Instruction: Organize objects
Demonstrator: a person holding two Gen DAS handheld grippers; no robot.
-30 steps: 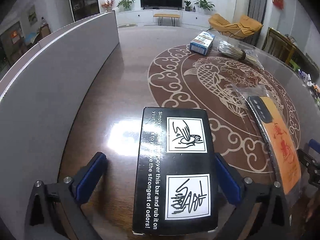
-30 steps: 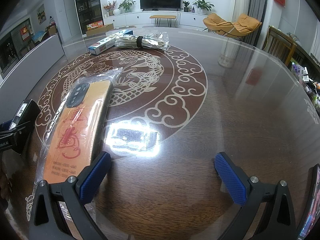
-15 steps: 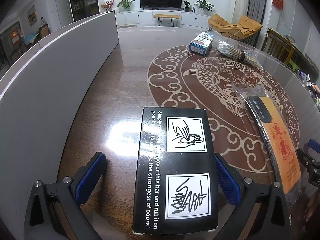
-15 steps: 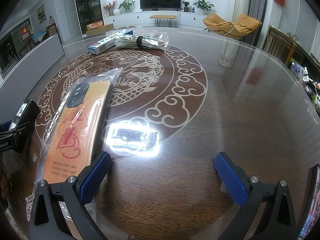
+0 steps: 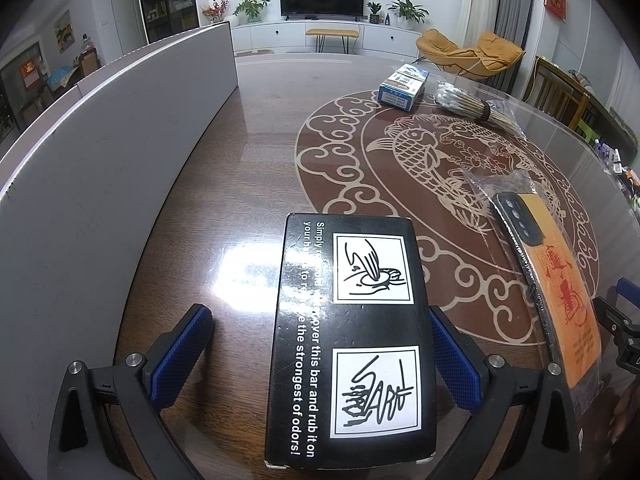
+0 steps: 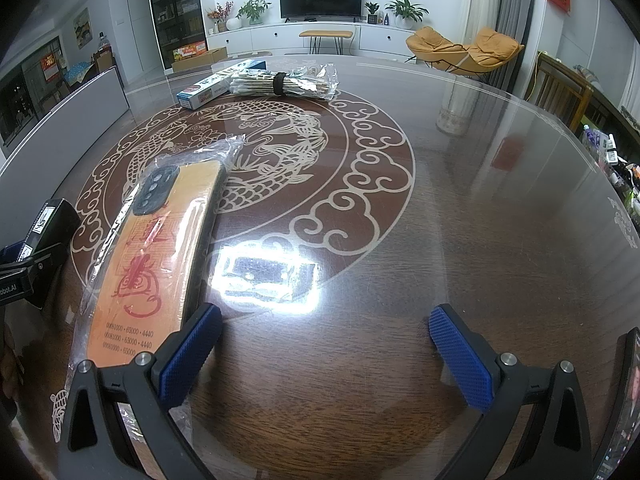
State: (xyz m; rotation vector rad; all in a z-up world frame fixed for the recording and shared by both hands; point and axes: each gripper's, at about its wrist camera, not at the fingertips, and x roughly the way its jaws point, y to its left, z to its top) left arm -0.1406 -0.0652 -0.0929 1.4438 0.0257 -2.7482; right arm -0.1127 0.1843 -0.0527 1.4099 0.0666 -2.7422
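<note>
A black box (image 5: 352, 340) with white drawings and text lies flat on the table between my left gripper's (image 5: 320, 354) open blue fingers. The right pad sits against the box's side; the left pad stands apart from it. An orange phone case in a clear bag (image 5: 560, 292) lies to the right and also shows in the right wrist view (image 6: 156, 256). My right gripper (image 6: 324, 354) is open and empty over bare table, its left finger beside the case. The black box shows at that view's left edge (image 6: 52, 216).
A grey box wall (image 5: 100, 160) runs along the table's left side. A blue-white carton (image 5: 404, 86) and a bagged bundle of cotton swabs (image 5: 468, 102) lie at the far side, also in the right wrist view (image 6: 280, 82). A dark device (image 6: 632, 400) sits at the right edge.
</note>
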